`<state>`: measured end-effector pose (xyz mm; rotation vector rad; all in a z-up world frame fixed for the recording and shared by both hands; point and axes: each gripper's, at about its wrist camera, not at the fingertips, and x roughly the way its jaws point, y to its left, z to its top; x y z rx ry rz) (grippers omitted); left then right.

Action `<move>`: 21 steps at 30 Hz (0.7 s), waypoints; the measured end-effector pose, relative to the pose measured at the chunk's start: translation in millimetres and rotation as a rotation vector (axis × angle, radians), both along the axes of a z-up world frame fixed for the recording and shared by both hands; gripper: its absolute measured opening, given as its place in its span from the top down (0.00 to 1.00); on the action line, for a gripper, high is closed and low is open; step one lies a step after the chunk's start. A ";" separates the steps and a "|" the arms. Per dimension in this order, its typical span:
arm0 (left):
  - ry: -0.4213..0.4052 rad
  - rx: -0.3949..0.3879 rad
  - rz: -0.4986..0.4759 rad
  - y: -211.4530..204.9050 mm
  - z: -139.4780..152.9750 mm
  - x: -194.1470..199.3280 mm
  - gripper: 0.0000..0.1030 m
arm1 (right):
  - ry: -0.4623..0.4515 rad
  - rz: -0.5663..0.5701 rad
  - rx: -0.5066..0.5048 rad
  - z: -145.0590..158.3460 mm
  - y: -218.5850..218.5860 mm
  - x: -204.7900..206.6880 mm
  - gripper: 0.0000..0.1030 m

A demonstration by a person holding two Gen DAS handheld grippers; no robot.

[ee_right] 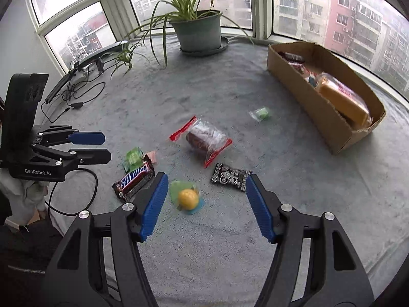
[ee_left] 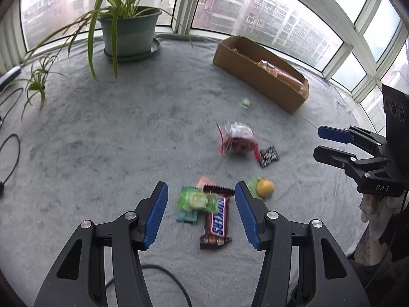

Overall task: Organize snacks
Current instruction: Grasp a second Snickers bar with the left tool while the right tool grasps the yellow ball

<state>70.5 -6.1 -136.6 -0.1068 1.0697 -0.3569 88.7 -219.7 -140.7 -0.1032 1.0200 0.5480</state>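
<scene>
So the snacks are scattered on the grey blanket (ee_left: 102,140) in the middle of both views. In the left wrist view, low centre, there's a Snickers bar (ee_left: 217,220) with a green wrapped candy (ee_left: 196,200) overlapping its top left corner, and a pink packet (ee_left: 204,181) peeking out behind them. Just right of that sits a yellow jelly cup (ee_left: 264,188). Further up is a red-edged clear bag (ee_left: 236,138) with something dark in it, with a small black patterned packet (ee_left: 268,156) touching its lower right. A little green candy (ee_left: 246,102) lies alone, between the bag and the cardboard box (ee_left: 255,76) at upper right.

The left gripper (ee_left: 202,215) hangs over the Snickers pile with its jaws spread wide, nothing in them. The right gripper (ee_right: 207,207) is also wide apart and empty, with the jelly cup (ee_right: 188,199) showing between its tips.

What's neat: the left view only catches the box's outer wall and a sliver of orange, but the right wrist view looks down into the box (ee_right: 294,76), showing a packaged yellow loaf (ee_right: 342,99) and some darker wrappers at the far end. The right view also shows cables (ee_right: 76,94) at the left. A potted spider plant (ee_left: 130,30) stands by the window.
</scene>
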 end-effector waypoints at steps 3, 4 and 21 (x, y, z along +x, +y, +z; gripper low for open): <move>0.046 -0.019 0.001 -3.6 -16.6 -9.0 0.48 | 0.036 0.013 -0.003 -15.9 6.4 -5.2 0.57; 0.057 -0.021 0.001 -3.6 -21.9 -12.0 0.48 | 0.047 0.018 0.001 -19.9 7.7 -5.8 0.57; 0.116 0.045 -0.059 -29.2 -56.6 -11.1 0.55 | 0.094 0.079 -0.046 -47.9 32.8 -2.8 0.66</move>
